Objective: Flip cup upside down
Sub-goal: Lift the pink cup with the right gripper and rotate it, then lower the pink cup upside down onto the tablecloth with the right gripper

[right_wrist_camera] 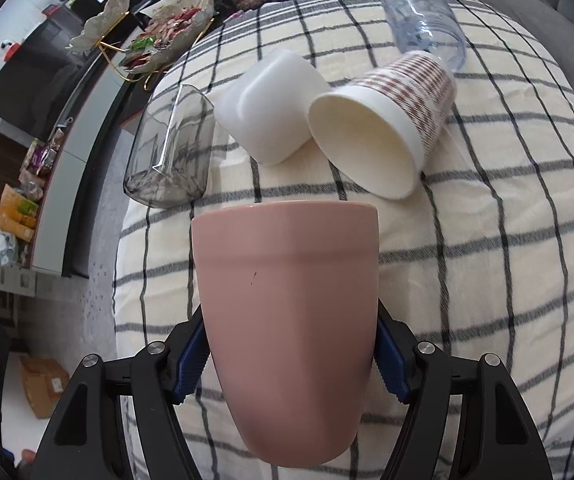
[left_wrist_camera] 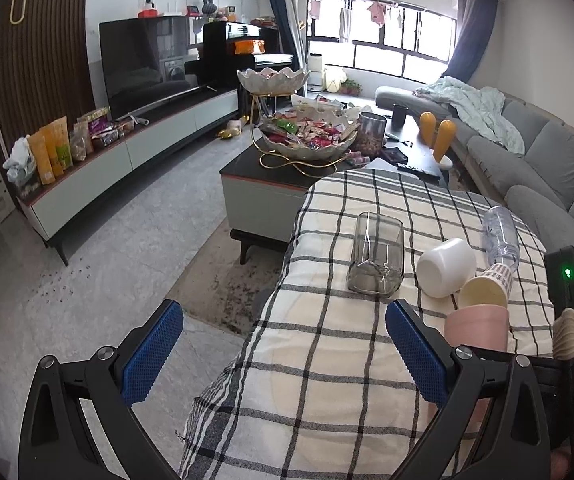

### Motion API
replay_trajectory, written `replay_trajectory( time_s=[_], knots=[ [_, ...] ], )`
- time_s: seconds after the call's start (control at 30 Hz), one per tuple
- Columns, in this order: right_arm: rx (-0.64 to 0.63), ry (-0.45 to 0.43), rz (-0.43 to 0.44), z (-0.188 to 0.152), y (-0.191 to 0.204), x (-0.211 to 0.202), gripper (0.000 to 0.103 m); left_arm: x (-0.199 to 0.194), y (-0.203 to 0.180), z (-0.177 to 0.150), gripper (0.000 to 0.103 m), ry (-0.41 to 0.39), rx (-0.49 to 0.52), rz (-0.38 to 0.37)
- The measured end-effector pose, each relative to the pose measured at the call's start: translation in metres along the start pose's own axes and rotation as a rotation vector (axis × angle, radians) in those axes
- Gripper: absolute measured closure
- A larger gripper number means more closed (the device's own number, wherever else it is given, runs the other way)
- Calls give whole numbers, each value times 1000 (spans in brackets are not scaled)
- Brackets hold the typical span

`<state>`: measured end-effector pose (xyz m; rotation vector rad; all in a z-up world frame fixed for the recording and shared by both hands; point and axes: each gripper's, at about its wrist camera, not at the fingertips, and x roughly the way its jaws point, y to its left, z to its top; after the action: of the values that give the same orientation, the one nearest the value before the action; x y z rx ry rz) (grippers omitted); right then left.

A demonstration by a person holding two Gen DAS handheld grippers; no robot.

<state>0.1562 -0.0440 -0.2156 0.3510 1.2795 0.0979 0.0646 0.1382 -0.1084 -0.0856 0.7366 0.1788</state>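
1. The pink cup [right_wrist_camera: 287, 320] sits between the two blue pads of the right tool [right_wrist_camera: 291, 364], which pinch its wall about halfway along. Its long axis runs straight ahead along the fingers: rounded base toward the camera, rim pointing away.
2. From the left wrist view the same cup appears low over the checked blanket [left_wrist_camera: 327, 380], rim facing the other cups. I cannot tell whether it touches the cloth.
3. Judged from this, the turn depends on the wrist: the rim must swing down to the blanket, so the right hand, already holding, is the one to roll.
4. Just beyond the pink cup's rim lie a paper cup [right_wrist_camera: 383, 132], a white cup [right_wrist_camera: 271, 108] and a clear glass [right_wrist_camera: 171, 152], all on their sides.
5. The left tool [left_wrist_camera: 283, 356] hangs beside the pink cup, its fingers spread wide, gripping nothing.
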Motion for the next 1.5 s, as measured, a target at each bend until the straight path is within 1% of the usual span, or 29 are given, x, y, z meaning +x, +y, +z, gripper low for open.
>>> replay_trajectory(
  time_s=[0.13, 0.27, 0.5, 0.6, 0.67, 0.7, 0.9, 1.0, 1.1, 1.17, 1.27, 1.33, 1.4, 1.5],
  knots=[
    [-20, -29, -10, 9, 3, 5, 32, 1, -4, 1, 0, -8, 16, 16],
    [-28, -22, -11, 14, 1, 11, 32, 3, -8, 0, 0, -5, 31, 25],
    [-48, -38, -14, 15, 0, 13, 32, 4, -13, -2, 0, -6, 50, 35],
    [-58, -51, -7, 13, -1, 7, 31, 3, -13, -2, 0, -11, 51, 31],
    [-67, -76, -4, 12, -1, -1, 23, 2, -15, -2, 0, -17, 56, 29],
    [-71, -89, -6, 12, -1, -5, 22, 0, -16, -2, 0, -19, 58, 29],
    [-82, -138, 1, 9, -6, -33, 21, -9, -22, -2, 0, -31, 66, 12],
    [-80, -168, 0, 2, -18, -54, 21, -11, -28, -4, 0, -31, 59, -23],
    [-86, -238, -41, -10, -36, -82, 21, -14, -38, -11, 0, -49, 52, -78],
    [-86, -302, -86, -21, -52, -103, 19, -16, -50, -19, 0, -87, 57, -133],
    [-79, -389, -152, -39, -73, -126, 14, -19, -72, -39, 0, -174, 81, -235],
    [-68, -427, -185, -49, -85, -139, 13, -19, -88, -49, 0, -205, 109, -272],
    [-60, -438, -204, -54, -95, -145, 13, -18, -102, -56, 0, -219, 141, -289],
    [-18, -422, -208, -56, -112, -146, 12, -8, -122, -64, 0, -209, 186, -291]
  ],
)
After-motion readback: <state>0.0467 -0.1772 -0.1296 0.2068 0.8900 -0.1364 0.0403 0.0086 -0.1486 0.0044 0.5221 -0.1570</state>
